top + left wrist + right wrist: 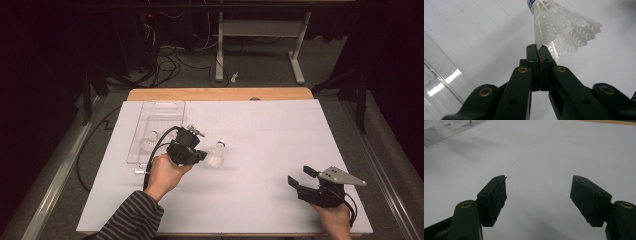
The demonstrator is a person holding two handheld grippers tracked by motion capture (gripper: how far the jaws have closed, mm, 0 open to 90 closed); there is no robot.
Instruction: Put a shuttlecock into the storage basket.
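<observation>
A white shuttlecock point(559, 30) with a slotted plastic skirt and a blue band near its cork is pinched by the skirt's edge in the left claw point(539, 53), whose jaws are pressed together on it. From above, this shuttlecock point(216, 155) is just beside a clear plastic box point(159, 117), over the white table point(280, 150), and the left claw point(201, 156) comes in from its left. Whether it rests on the table or hangs just above it cannot be told.

Its cork tip is cut off at the top of the left gripper view. A second shuttlecock point(148, 143) lies inside the box, small and hard to make out.

The right claw point(299, 176) is wide open and holds nothing, well apart near the table's right front corner.

Count: two shuttlecocks, one box, two claws.
</observation>
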